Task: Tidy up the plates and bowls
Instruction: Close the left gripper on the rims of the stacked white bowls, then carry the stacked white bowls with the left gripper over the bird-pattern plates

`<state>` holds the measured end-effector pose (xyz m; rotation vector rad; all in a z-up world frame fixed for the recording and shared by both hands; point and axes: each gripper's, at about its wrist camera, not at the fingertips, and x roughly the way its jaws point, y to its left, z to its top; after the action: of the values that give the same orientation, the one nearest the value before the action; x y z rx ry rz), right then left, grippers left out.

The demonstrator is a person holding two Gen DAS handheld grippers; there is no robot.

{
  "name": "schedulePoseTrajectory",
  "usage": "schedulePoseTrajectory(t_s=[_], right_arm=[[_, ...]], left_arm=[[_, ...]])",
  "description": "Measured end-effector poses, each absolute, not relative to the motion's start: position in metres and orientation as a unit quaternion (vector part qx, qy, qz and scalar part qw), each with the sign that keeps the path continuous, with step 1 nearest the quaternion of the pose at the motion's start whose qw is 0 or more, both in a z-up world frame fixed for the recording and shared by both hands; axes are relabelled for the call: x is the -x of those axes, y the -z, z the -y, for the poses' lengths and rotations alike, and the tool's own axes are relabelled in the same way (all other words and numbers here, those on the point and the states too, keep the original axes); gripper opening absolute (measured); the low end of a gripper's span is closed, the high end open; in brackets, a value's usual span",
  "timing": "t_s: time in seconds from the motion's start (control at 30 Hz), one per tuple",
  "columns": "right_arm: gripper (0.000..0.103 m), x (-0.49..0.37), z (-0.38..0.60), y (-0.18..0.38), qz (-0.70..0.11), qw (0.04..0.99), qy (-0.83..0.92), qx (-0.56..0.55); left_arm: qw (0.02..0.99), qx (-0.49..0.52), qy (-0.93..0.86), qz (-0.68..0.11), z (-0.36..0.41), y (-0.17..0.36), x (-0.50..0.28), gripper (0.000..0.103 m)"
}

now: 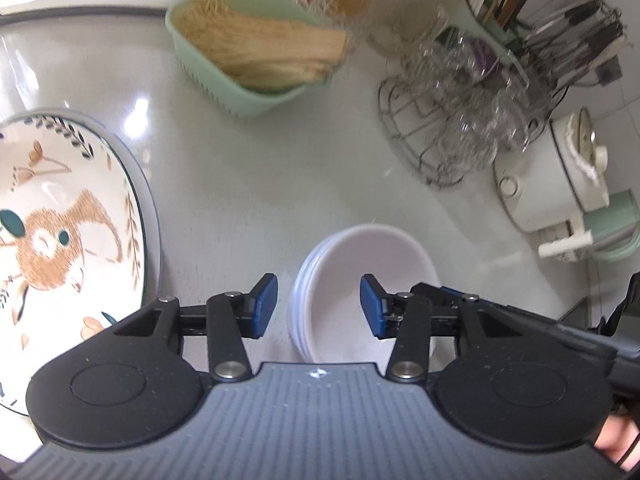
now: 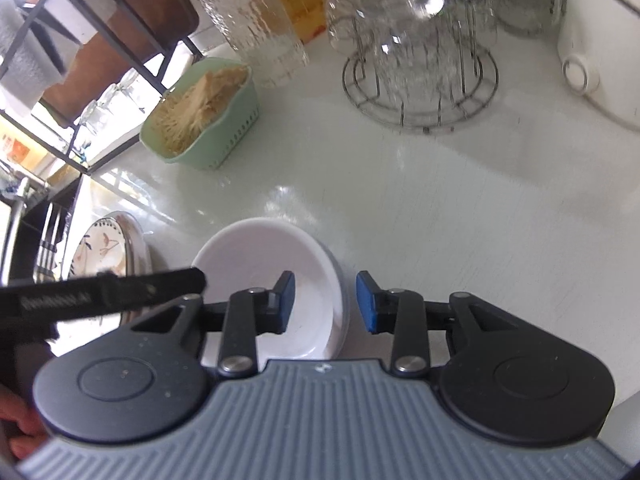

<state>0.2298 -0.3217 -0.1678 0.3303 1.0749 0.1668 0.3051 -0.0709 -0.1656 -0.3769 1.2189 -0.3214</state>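
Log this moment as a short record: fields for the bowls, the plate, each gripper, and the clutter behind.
bowls: stack of white bowls nested on the counter
plate: patterned plate lying flat, left of the stack and apart from it
left gripper: left gripper open, pads either side of the stack's left rim, not pressing
right gripper: right gripper open, straddling the stack's right rim
behind: green basket, wire rack of glasses, white pot

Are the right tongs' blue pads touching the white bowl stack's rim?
Apart. The right wrist view shows the right tongs open, straddling the white bowl stack rim, gaps beside both pads.
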Motion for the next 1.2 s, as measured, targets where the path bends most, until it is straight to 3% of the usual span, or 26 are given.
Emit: schedulePoseTrajectory(t_s=[0.27, 0.47, 0.7, 1.2], right_arm=[[0.037, -0.225, 0.318, 0.186, -0.529, 0.826, -0.056, -0.189], [0.037, -0.218, 0.312, 0.193, -0.526, 0.824, -0.051, -0.202], [0.021, -0.211, 0.310, 0.198, -0.521, 0.828, -0.047, -0.203], [0.021, -0.198, 0.314, 0.191, -0.503, 0.838, -0.037, -0.209]], left_arm=[[0.779, 0.154, 0.158, -0.587, 0.080, 0.185, -0.300, 0.050], [0.772, 0.141, 0.178, -0.594, 0.083, 0.191, -0.295, 0.040], [0.767, 0.099, 0.195, -0.603, 0.092, 0.197, -0.293, 0.031], [0.764, 0.101, 0.217, -0.600, 0.096, 0.190, -0.292, 0.030]])
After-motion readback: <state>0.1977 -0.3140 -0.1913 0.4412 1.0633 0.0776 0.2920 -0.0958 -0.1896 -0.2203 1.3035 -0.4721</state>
